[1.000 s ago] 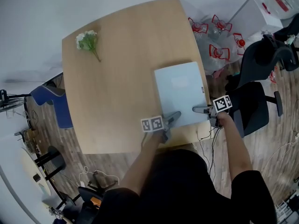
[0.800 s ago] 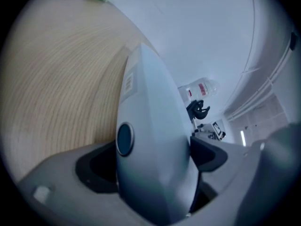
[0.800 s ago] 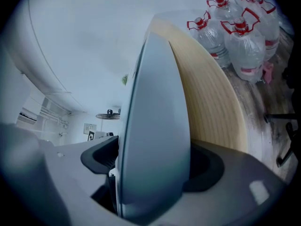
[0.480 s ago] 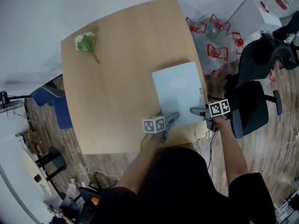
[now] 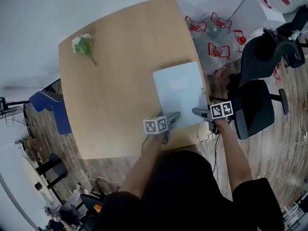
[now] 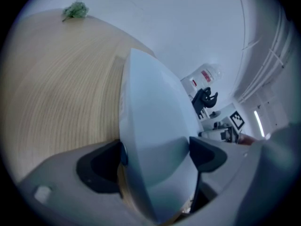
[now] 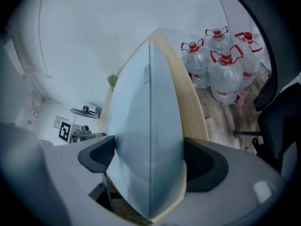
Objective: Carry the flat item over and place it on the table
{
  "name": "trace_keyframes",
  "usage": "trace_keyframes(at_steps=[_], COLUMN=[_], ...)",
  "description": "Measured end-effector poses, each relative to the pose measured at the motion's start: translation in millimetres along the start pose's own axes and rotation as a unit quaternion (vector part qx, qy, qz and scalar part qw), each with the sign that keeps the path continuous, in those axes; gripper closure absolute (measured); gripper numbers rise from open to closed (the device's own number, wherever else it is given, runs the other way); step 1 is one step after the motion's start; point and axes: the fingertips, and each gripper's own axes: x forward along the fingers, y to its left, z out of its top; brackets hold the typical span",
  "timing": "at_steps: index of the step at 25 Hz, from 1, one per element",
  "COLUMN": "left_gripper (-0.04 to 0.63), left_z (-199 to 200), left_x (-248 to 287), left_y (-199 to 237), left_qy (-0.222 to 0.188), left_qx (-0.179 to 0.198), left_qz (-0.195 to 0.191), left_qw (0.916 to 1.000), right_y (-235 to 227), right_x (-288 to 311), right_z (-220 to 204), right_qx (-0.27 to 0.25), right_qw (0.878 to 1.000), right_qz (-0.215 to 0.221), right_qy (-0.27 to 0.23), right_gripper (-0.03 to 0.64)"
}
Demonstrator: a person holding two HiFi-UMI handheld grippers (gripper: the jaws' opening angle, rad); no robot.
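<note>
The flat item (image 5: 178, 93) is a pale blue-grey folder lying on the near right part of the wooden table (image 5: 120, 71). My left gripper (image 5: 174, 117) sits at its near left corner. In the left gripper view both pads touch the folder (image 6: 150, 117), so my left gripper (image 6: 155, 154) is shut on it. My right gripper (image 5: 196, 112) is at the near right corner. Its jaws are opening, with the folder's edge (image 7: 146, 117) still between the jaws of the right gripper (image 7: 146, 159).
A small sprig of flowers (image 5: 83, 44) lies at the table's far left. Several water bottles (image 5: 211, 37) stand on the floor past the right edge. A black office chair (image 5: 260, 100) is close on the right, a blue chair (image 5: 50, 107) on the left.
The head view has drifted a little, so the table sits further left in the picture. The folder and both grippers keep the same places relative to each other.
</note>
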Motion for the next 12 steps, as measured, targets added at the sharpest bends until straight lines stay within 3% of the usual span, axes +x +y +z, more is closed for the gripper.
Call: trace_keyframes(at_steps=[5, 12], left_gripper=[0.137, 0.135], left_z=[-3.9, -6.7], left_x=[0.8, 1.1], left_y=[-0.5, -6.1], left_qy=[-0.005, -0.014], left_qx=[0.001, -0.004], left_qz=[0.006, 0.004], left_qw=[1.0000, 0.9999], right_y=[-8.3, -7.9], right_x=[-11.5, -18.6], right_z=[-4.3, -11.9], right_qx=[-0.035, -0.029], right_qw=[0.999, 0.999], right_qz=[-0.039, -0.015], right_qy=[-0.006, -0.027], right_gripper=[0.201, 0.210])
